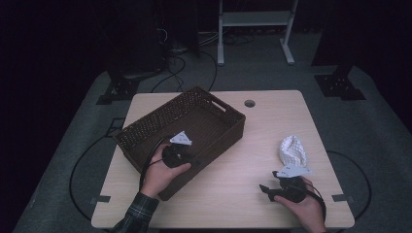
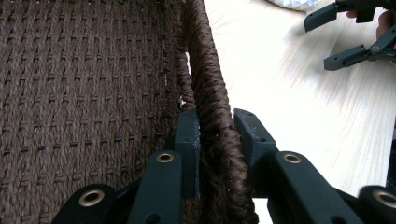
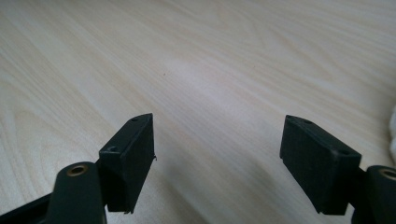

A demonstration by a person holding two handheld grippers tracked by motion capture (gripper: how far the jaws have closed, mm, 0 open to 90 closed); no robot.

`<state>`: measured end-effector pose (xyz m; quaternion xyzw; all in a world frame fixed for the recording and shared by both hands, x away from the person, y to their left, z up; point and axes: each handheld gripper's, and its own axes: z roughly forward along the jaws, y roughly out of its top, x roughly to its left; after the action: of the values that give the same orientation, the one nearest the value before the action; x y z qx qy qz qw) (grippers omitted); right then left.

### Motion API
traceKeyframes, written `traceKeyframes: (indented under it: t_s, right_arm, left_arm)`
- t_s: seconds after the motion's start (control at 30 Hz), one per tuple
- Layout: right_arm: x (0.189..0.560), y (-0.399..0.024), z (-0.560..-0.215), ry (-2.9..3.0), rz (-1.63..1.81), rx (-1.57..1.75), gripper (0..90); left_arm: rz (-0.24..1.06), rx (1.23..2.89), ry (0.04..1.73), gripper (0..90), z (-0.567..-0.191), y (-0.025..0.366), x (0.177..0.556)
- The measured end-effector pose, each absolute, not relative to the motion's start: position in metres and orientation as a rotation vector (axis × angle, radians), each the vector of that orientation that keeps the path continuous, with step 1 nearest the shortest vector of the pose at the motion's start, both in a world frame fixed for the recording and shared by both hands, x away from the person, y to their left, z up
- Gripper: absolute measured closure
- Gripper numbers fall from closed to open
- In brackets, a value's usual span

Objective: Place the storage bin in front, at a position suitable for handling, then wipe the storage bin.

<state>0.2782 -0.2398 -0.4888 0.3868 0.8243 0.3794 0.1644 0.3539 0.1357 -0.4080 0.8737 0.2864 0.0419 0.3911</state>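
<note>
A dark brown woven basket sits tilted on the left half of the light wooden table. My left gripper is shut on the basket's near wall, with one jaw inside and one outside the rim. In the left gripper view the jaws press on the braided edge. A white patterned cloth lies bunched at the right. My right gripper hovers just in front of the cloth, open, with bare wood between its jaws. The cloth's edge shows at the far right.
A round cable hole is at the table's back edge. A white metal frame and cables lie on the grey floor behind. Bare tabletop stretches between basket and cloth. The right gripper also appears in the left gripper view.
</note>
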Motion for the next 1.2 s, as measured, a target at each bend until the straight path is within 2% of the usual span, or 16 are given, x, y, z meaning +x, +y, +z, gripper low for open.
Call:
traceKeyframes:
  t_s: [0.03, 0.1, 0.63, 1.2]
  right_arm:
    - [0.278, -0.242, -0.486, 2.334, 1.083, 1.096, 29.5]
    - [0.278, -0.244, -0.482, 2.309, 1.092, 1.099, 29.9]
    - [0.300, -0.272, -0.453, 2.135, 1.063, 1.118, 30.9]
    - [0.331, -0.301, -0.445, 2.033, 1.001, 1.230, 28.8]
  left_arm:
    - [0.106, 2.216, 0.730, 72.2, -0.408, 0.136, 0.354]
    - [0.109, 2.215, 0.729, 72.3, -0.408, 0.136, 0.354]
    - [0.095, 2.204, 0.741, 72.2, -0.408, 0.136, 0.354]
    - [0.084, 2.197, 0.741, 71.6, -0.408, 0.137, 0.354]
